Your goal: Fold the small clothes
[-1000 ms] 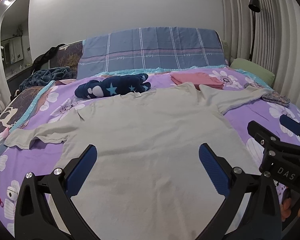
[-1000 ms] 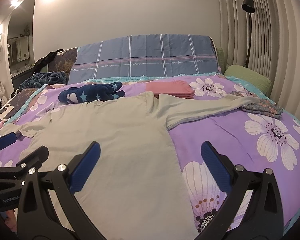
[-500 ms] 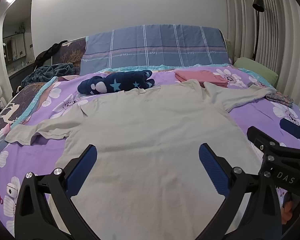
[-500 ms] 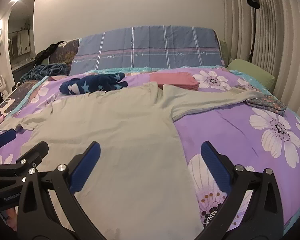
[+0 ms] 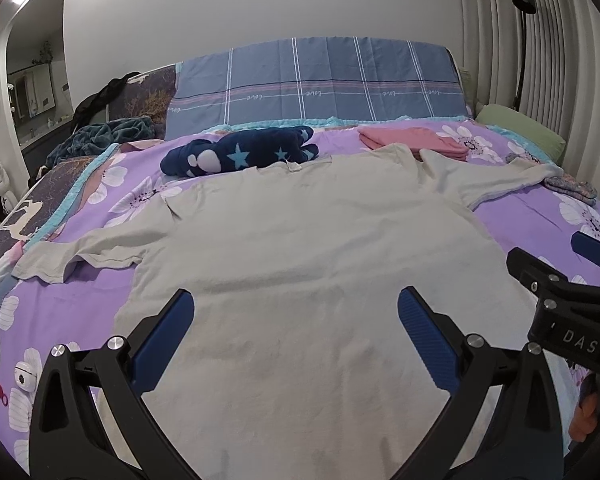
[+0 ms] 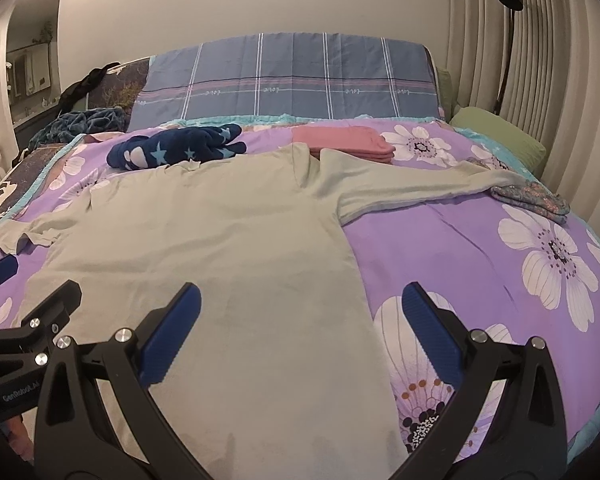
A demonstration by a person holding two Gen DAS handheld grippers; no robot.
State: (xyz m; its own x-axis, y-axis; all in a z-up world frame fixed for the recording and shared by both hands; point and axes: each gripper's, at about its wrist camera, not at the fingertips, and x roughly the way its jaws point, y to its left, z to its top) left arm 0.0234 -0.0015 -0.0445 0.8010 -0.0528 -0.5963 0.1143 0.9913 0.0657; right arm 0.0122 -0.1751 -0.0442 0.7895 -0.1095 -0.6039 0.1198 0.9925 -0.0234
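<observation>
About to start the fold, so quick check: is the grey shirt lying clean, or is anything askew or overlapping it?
Mostly flat. The grey shirt has its right sleeve ending against the patterned cloth, its shoulder overlaps the pink folded stack, and the left sleeve cuff is rumpled. Both grippers are open and empty.

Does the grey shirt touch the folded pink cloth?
Touching: in the right wrist view the grey shirt overlaps the near edge of the folded pink cloth.
</observation>
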